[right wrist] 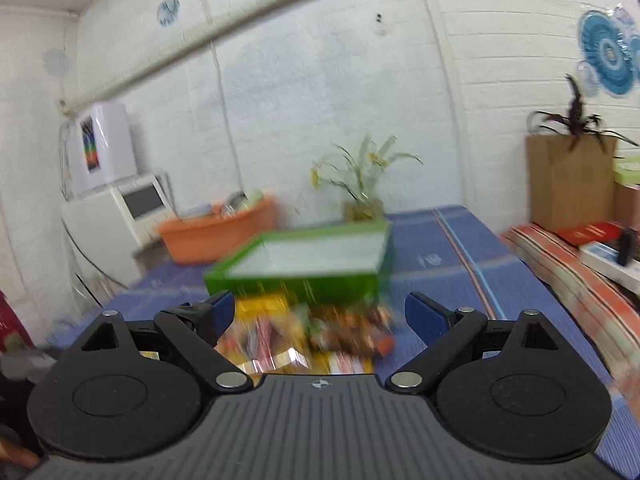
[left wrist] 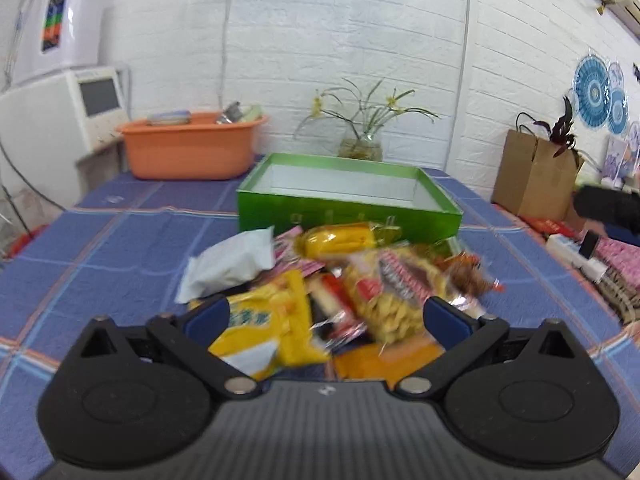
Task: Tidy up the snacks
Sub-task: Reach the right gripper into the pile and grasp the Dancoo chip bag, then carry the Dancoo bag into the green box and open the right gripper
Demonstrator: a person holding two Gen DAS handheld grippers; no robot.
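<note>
Both grippers agape; snack pile (left wrist: 332, 280) blurred, green box (left wrist: 348, 196) behind.

Even, diffuse indoor light is filling both views, with the white brick wall (left wrist: 360, 32) reading bright and only soft, faint shadows lying under the snack pile (left wrist: 328, 280); no strong glare is showing apart from mild sheen on the wrappers. The left wrist view is staying fairly sharp at the green box (left wrist: 348, 200), while the nearest packets are smearing. The right wrist view is blurring heavily across the green box (right wrist: 300, 268) and snacks, and fisheye distortion is bending lines and darkening corners.
</note>
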